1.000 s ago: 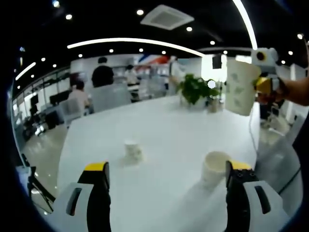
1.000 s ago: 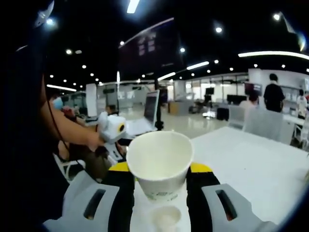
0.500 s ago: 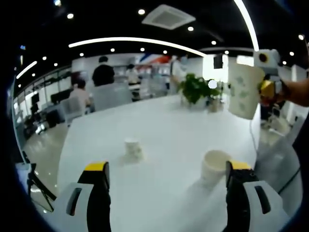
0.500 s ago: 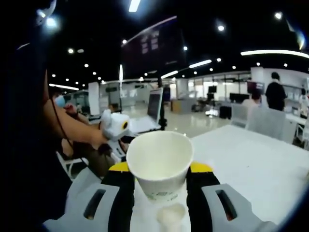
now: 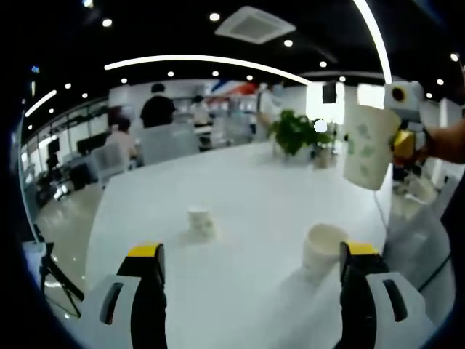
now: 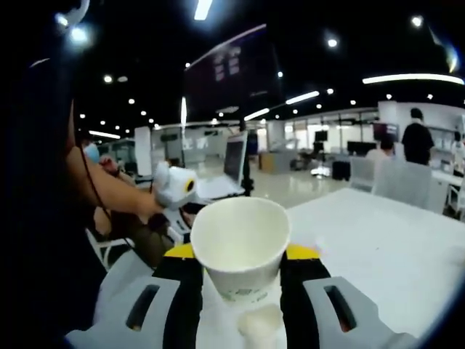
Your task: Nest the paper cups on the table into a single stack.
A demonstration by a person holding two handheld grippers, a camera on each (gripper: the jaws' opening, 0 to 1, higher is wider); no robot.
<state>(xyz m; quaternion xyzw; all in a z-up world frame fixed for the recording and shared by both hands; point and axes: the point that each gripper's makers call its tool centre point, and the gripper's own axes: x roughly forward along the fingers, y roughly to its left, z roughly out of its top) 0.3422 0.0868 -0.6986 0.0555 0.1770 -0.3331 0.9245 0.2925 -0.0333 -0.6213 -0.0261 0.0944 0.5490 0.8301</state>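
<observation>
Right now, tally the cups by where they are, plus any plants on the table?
Paper cups standing on the table: 2, a small far cup and a near cup.
Paper cups held in the right gripper: 1, held cup.
Potted plants: 1.
Total: 4.

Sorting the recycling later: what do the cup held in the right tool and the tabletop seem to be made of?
White cup with green print: apparently matte paper, with a thin rolled rim and dull walls. White tabletop: smooth and slightly glossy, probably laminate; it shows soft reflections, though its core cannot be told.
</observation>
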